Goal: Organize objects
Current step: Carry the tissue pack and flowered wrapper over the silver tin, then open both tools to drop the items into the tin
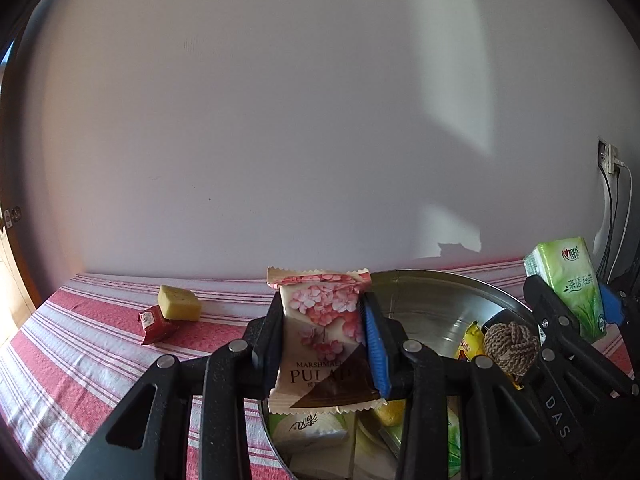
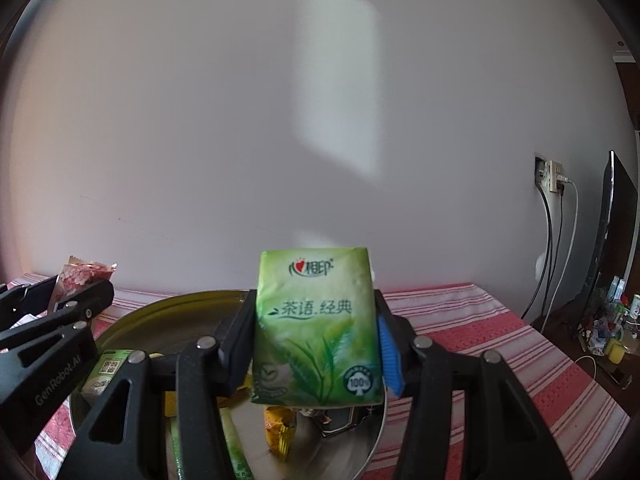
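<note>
My left gripper [image 1: 325, 338] is shut on a pink-flowered marshmallow packet [image 1: 320, 332], held upright over the near left rim of a round metal basin [image 1: 424, 304]. My right gripper [image 2: 316, 344] is shut on a green tissue pack [image 2: 316, 328], also upright, above the same basin [image 2: 168, 320]. In the left wrist view the tissue pack [image 1: 568, 288] and right gripper [image 1: 576, 312] show at the far right. The right wrist view has the marshmallow packet [image 2: 82, 278] at its left edge. Inside the basin lie a woven rope ball [image 1: 510, 346], yellow snack packets [image 1: 470, 340] and more tissue packs [image 1: 308, 428].
A red and white striped cloth [image 1: 80, 344] covers the table. On it, left of the basin, sit a yellow cube [image 1: 179, 303] and a small red packet [image 1: 154, 322]. A plain wall rises behind. A socket with cables [image 2: 554, 178] and a dark screen [image 2: 612, 232] are at the right.
</note>
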A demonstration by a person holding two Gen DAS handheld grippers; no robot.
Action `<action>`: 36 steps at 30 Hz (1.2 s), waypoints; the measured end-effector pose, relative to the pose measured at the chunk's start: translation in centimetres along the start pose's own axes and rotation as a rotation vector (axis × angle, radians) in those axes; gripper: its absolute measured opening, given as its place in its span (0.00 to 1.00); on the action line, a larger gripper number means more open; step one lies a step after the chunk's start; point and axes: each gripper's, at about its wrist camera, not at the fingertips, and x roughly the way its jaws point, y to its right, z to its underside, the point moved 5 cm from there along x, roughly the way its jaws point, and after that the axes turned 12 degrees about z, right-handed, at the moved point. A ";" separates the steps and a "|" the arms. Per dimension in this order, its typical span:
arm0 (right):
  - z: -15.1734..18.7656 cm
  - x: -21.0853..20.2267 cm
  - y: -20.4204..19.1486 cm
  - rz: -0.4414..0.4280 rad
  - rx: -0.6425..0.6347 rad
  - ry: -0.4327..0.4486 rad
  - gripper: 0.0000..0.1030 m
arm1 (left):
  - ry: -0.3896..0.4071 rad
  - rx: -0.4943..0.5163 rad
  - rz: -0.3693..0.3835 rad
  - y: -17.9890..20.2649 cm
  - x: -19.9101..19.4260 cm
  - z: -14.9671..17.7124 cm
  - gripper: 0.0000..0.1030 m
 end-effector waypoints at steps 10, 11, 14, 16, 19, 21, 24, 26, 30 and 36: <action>0.6 3.6 3.1 0.002 -0.024 -0.063 0.52 | -0.045 -0.001 0.007 -0.2 2.5 1.1 0.38; 0.6 3.7 3.3 0.000 -0.027 -0.065 0.52 | -0.051 -0.003 0.009 -0.2 2.7 1.3 0.38; 0.9 3.9 3.6 -0.010 -0.039 -0.077 0.52 | -0.059 -0.005 0.006 -0.2 2.9 1.3 0.38; 0.2 6.4 6.2 -0.009 -0.049 -0.080 0.52 | -0.059 -0.008 0.007 -0.2 3.8 0.8 0.38; 0.3 6.1 6.5 -0.016 -0.058 -0.078 0.52 | -0.065 -0.012 0.004 -0.5 3.7 0.7 0.38; 0.3 6.1 6.7 -0.020 -0.065 -0.079 0.52 | -0.072 -0.015 -0.002 -0.7 3.7 0.9 0.38; 0.4 6.0 7.0 -0.028 -0.064 -0.082 0.52 | -0.079 -0.012 -0.006 -0.8 3.9 1.2 0.38; 0.3 6.2 7.6 -0.033 -0.061 -0.086 0.52 | -0.078 -0.005 -0.012 -0.7 3.8 1.3 0.38; 0.3 6.2 7.9 -0.056 -0.069 -0.089 0.52 | -0.090 -0.003 -0.015 -0.7 4.0 1.4 0.38; 0.6 5.8 8.0 -0.079 -0.070 -0.101 0.52 | -0.114 0.007 -0.012 -0.5 4.1 1.7 0.43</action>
